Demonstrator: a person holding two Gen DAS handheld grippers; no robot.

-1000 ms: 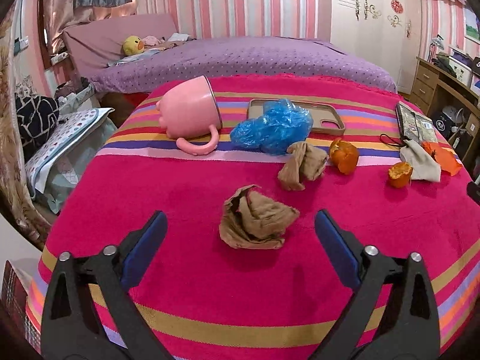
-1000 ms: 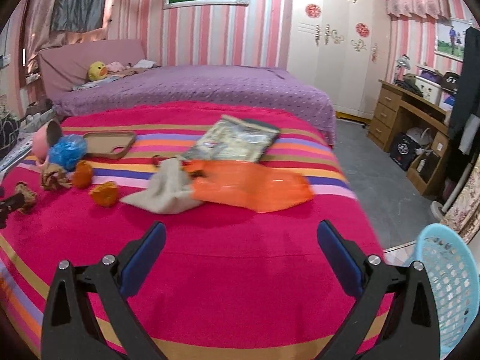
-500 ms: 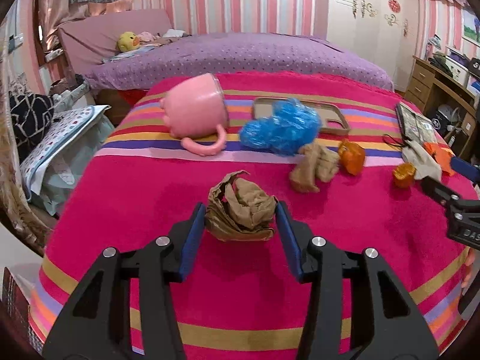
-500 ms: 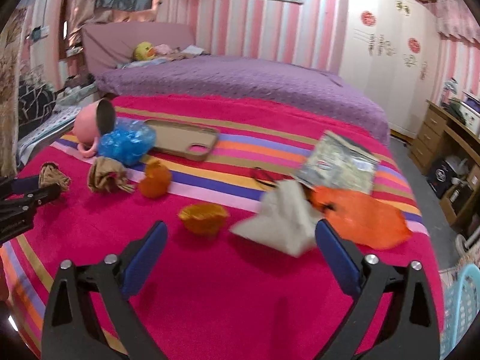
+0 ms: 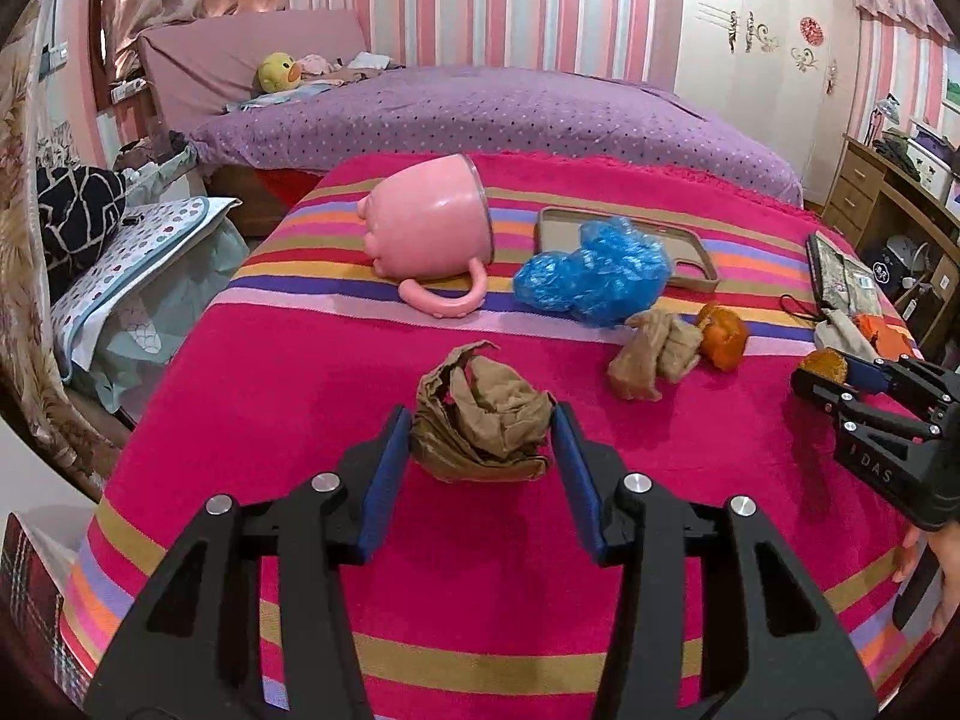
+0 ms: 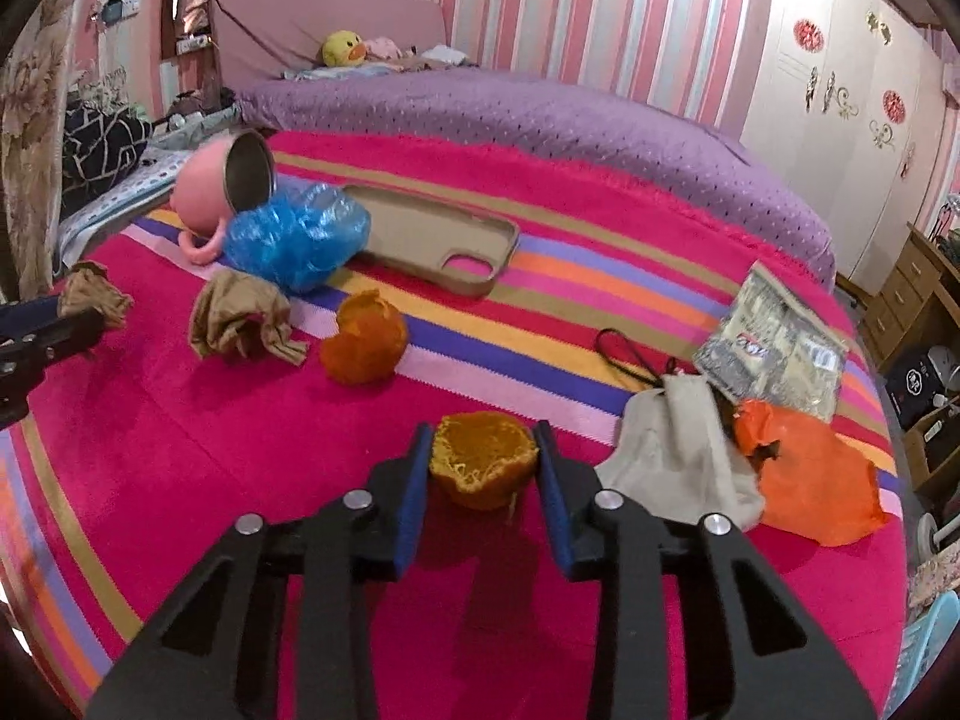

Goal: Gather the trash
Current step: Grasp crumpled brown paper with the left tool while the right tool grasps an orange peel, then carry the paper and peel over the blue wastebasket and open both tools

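My left gripper [image 5: 483, 426] is shut on a crumpled brown paper wad [image 5: 483, 414] on the pink striped blanket [image 5: 300, 396]. My right gripper [image 6: 483, 450] is shut on an orange peel cup [image 6: 483, 459] on the same blanket. Other trash lies around: a second brown wad [image 6: 240, 318], a bigger orange peel [image 6: 363, 339], a crumpled blue plastic bag [image 6: 297, 237], an orange plastic bag [image 6: 810, 480] and a grey-white cloth pouch [image 6: 678, 450]. The right gripper also shows at the right edge of the left wrist view [image 5: 840, 378].
A pink mug [image 5: 426, 228] lies on its side at the back left. A tan phone case [image 6: 438, 240] lies behind the blue bag. A printed packet [image 6: 774, 342] lies at the right. A light blue basket [image 6: 927, 654] stands on the floor at lower right.
Both grippers moved forward and closed: the left one on the brown paper wad, the right one swung left to the orange peel cup and shut on it.
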